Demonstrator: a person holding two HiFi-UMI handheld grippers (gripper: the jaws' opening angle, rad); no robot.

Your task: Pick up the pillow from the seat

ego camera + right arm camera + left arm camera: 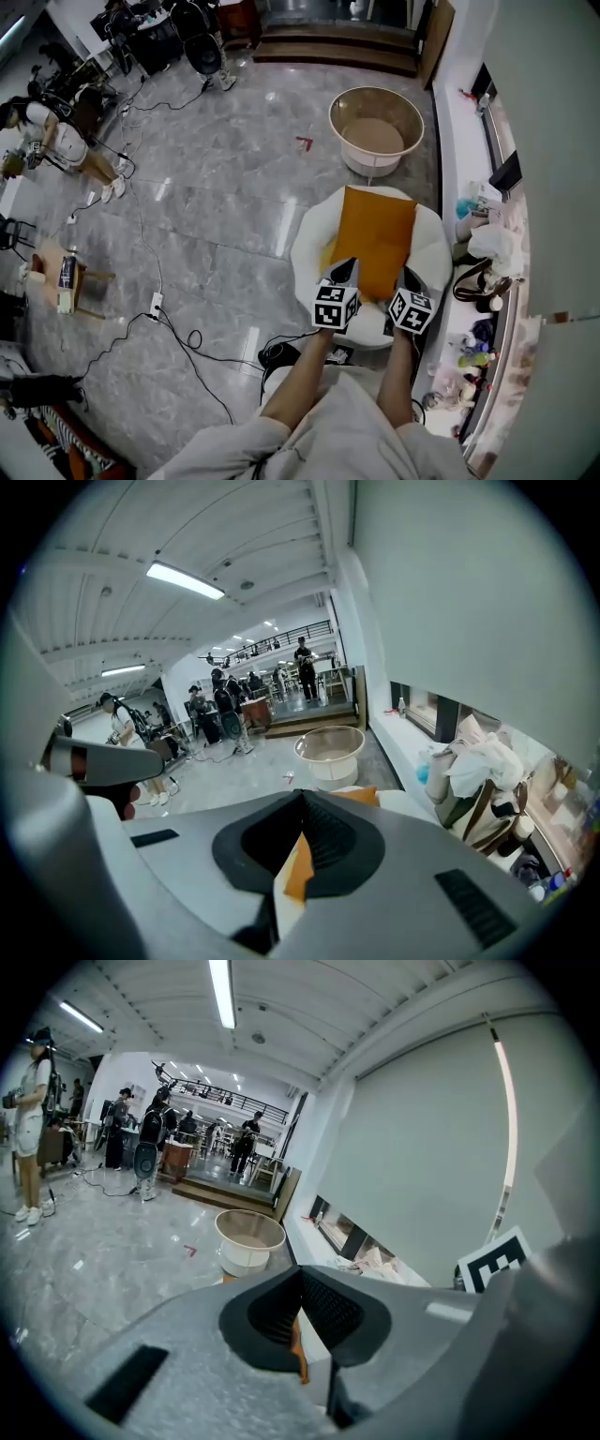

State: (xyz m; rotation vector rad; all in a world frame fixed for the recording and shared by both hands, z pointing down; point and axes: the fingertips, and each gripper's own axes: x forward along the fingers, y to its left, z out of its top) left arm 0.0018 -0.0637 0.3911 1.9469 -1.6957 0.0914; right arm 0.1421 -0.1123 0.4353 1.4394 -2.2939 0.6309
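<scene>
**Both grippers at the near edge of the pillow**

Nearest are the person's bare forearms (309,370), reaching away to the two tools. The left gripper (344,270) and the right gripper (410,278) sit side by side with their tips at the near edge of the orange pillow (375,234). Each gripper's own view shows its jaws pressed together at the tips. A sliver of orange shows through the gap behind them, but no view settles whether any cloth is pinched.

The pillow lies flat on the round white seat (307,246), running from the near rim toward the far one, with white showing at its left and right.

Open room lies to the left – a wide grey floor (216,206), crossed by black cables (178,328) near the person. Just beyond the seat stands a round tub (361,161). To the right the seat is close to a ledge (445,112) crowded with bags and bottles.

Only the head view shows the whole pillow and seat. The right gripper view alone shows the heap of bags (483,761) from the side; both gripper views show people standing at the far end of the room.
</scene>
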